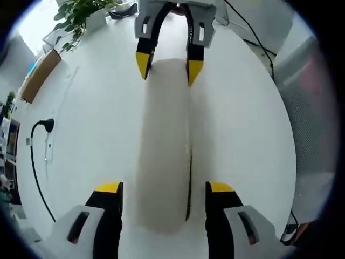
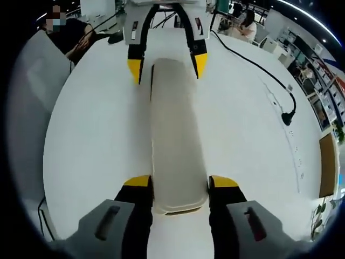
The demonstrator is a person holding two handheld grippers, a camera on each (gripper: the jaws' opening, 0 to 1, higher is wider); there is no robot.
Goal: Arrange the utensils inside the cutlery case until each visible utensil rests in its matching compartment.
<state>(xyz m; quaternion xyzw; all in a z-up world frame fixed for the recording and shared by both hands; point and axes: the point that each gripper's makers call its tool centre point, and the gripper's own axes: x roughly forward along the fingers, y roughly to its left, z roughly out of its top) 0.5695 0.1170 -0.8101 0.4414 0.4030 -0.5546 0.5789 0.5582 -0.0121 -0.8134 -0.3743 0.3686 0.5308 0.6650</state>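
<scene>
Across a round white bench [image 1: 97,108], a long beige cutlery case [image 1: 164,145] lies closed, running from the lower centre of the left gripper view up toward the top centre. At the upper left of that view, a leafy potted plant [image 1: 78,16] and a flat brown cardboard piece [image 1: 39,74] sit near the bench's edge, and a black cable with a plug [image 1: 46,125] trails along the left side. At the bottom, the left tongs [image 1: 164,188] stand released, their yellow-tipped jaws apart on either side of the case's near end without clamping it. At the top centre, the right tongs [image 1: 168,65] reach in from the far side, jaws straddling the case's other end.

From the right gripper view, a seated person [image 2: 70,32] appears at the upper left, beyond the bench. At the top centre, the left tongs [image 2: 167,62] bracket the far end of the cutlery case [image 2: 177,140], which runs down the middle of the frame. At the bottom, the right tongs [image 2: 180,183] flank the near end, jaws close against the case's sides; whether they grip it or merely touch it cannot be told. At the right, a black cable [image 2: 253,62] ends in a plug near the bench's [image 2: 97,135] edge.
</scene>
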